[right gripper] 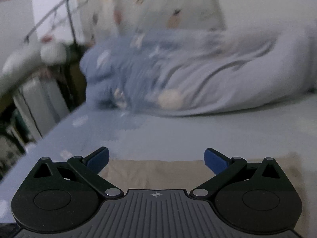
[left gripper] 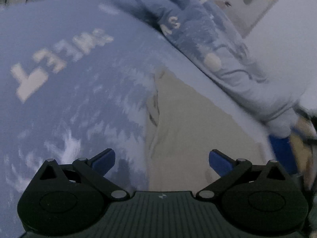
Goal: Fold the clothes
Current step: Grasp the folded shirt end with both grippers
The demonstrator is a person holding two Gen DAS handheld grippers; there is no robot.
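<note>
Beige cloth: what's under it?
The beige cloth lies flat on a blue printed bedsheet, which shows around its edges. Anything between cloth and sheet is covered and cannot be seen.

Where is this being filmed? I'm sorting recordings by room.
Most likely a bedroom: a blue printed bedsheet covers the surface, a rumpled blue quilt is heaped behind, and a beige garment lies on it.

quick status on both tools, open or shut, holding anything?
Left tool: open, holding nothing, above the beige garment on the blue bedsheet.
Right tool: open, holding nothing.
</note>
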